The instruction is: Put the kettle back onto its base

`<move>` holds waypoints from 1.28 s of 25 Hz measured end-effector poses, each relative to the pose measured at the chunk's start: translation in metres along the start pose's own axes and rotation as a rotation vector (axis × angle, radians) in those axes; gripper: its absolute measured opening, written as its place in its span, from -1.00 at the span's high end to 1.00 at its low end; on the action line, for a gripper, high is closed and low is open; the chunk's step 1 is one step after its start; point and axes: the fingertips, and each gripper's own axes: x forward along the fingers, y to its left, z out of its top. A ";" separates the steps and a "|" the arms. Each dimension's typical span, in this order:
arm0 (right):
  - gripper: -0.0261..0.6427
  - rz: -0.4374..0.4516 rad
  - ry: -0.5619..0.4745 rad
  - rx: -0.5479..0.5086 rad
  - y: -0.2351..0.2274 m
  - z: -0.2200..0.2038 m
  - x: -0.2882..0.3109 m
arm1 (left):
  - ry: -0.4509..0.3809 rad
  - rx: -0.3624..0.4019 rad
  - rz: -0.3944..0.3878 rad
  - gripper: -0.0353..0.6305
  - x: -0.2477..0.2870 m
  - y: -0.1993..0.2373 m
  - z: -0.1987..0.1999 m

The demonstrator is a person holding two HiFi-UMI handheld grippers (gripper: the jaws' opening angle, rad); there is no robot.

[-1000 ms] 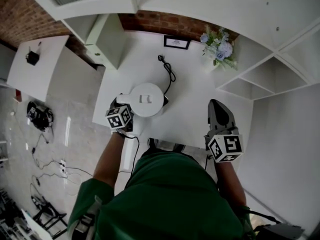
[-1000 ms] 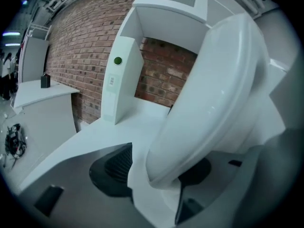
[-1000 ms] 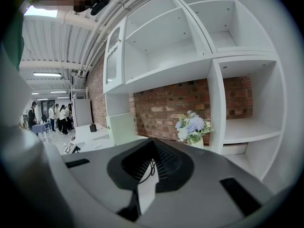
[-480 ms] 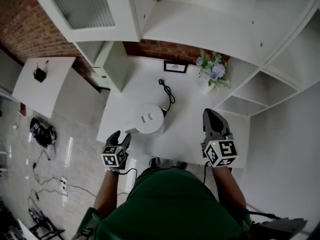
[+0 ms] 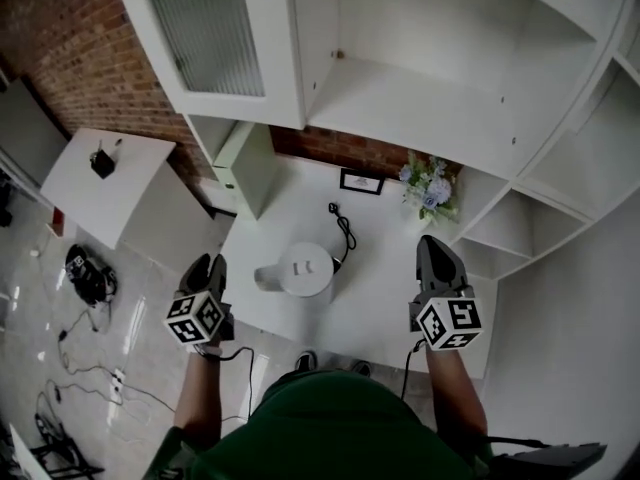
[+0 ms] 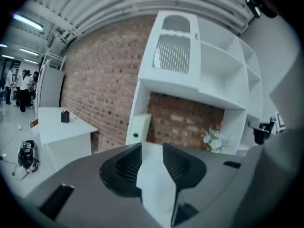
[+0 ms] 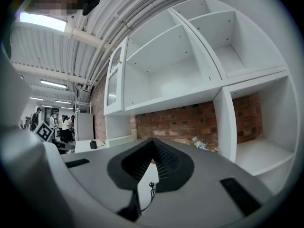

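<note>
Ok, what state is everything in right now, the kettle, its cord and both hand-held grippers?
Kettle: upright on the table, lid closed, nothing gripping it.
Power cord: plug lying loose on the table, unplugged.
Left hand-held gripper: jaws apart, closing, empty.
Right hand-held gripper: jaws together, empty.

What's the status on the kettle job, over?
Left gripper empty, fingers closing. Right gripper shut, empty. Kettle upright on table, base not discernible, both grippers clear. Nothing in the way.
</note>
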 end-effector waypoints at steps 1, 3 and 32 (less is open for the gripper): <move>0.86 0.004 -0.013 -0.003 0.000 0.007 0.000 | -0.073 0.010 -0.004 0.44 -0.003 -0.008 0.027; 0.86 0.015 -0.033 -0.014 0.003 0.019 0.000 | -0.168 0.077 -0.054 0.44 -0.003 -0.037 0.073; 0.86 0.141 -0.181 -0.063 -0.011 0.169 0.000 | -0.323 0.212 -0.492 0.45 0.023 -0.297 0.248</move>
